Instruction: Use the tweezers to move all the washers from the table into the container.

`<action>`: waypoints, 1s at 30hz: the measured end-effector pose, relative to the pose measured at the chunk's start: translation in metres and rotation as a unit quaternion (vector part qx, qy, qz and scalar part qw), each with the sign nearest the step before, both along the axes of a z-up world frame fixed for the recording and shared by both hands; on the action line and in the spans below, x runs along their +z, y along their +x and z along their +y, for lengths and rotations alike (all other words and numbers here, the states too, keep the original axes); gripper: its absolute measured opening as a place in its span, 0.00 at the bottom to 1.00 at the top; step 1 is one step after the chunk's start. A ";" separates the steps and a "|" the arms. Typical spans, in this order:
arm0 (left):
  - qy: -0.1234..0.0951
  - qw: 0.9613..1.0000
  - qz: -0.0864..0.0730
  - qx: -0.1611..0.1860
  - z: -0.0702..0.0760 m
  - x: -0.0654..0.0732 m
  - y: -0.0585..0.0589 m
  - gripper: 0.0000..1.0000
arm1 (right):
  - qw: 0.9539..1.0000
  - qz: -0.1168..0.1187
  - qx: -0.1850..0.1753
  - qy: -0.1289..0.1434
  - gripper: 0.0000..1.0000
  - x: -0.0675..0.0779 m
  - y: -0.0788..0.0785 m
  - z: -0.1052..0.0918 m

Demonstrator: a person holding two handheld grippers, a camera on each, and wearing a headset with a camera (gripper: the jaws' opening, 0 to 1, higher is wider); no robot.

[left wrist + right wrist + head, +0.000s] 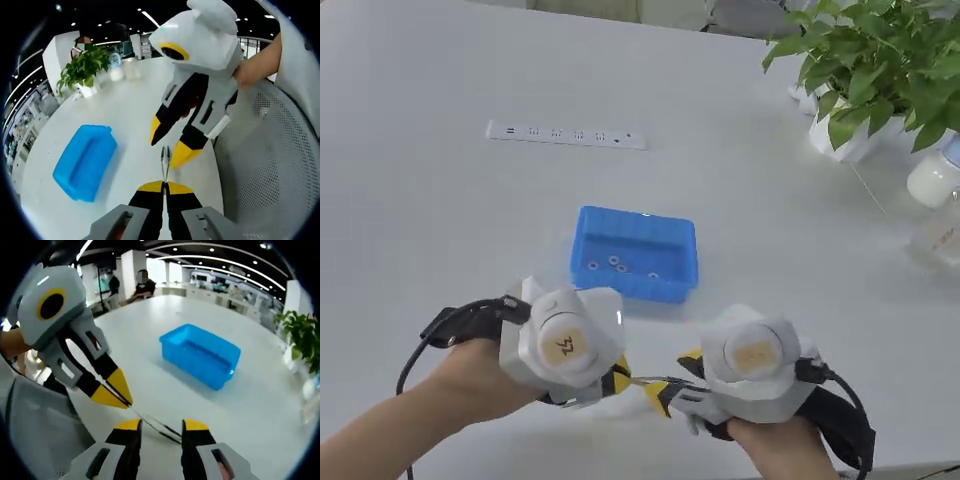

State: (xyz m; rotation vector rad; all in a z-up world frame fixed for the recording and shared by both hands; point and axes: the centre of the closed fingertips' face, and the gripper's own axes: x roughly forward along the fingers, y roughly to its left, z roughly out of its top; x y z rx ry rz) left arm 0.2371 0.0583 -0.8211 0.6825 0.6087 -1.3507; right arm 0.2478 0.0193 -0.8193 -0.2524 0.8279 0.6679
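Observation:
The blue container (638, 286) stands mid-table with several small washers (616, 265) lying in it. My left gripper (618, 380) is shut on the slim metal tweezers (642, 381) near the table's front edge. In the left gripper view my left gripper (164, 187) holds the tweezers (165, 160) pointing up between the jaws of my right gripper (169, 144). In the right gripper view my right gripper (161, 426) is open, with the tweezers (152, 422) lying across the gap. The left gripper (122, 399) comes in from the left. The container (200, 355) lies ahead, and to the left (85, 160) in the left gripper view.
A white power strip (565, 134) lies beyond the container. A potted plant (870, 70) and white bottles (932, 175) stand at the far right. A mesh chair (265, 150) sits close behind the table's front edge. People stand far off in the room.

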 end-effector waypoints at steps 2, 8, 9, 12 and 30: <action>0.007 1.000 0.011 0.009 0.005 -0.007 -0.001 0.00 | 1.000 -0.009 -0.017 0.015 0.29 0.013 0.000 -0.005; 0.038 0.999 0.027 0.010 0.013 -0.029 -0.003 0.00 | 0.996 -0.025 -0.057 0.059 0.37 0.045 -0.006 -0.021; 0.046 0.999 0.026 0.009 0.014 -0.032 -0.002 0.00 | 0.995 -0.025 -0.067 0.072 0.38 0.050 -0.007 -0.024; 0.060 0.998 0.025 0.003 0.015 -0.037 -0.003 0.00 | 0.993 -0.031 -0.078 0.078 0.40 0.056 -0.010 -0.030; 0.038 0.988 0.101 0.108 0.019 -0.040 -0.006 0.24 | 0.985 -0.077 -0.118 0.100 0.54 0.094 -0.003 -0.047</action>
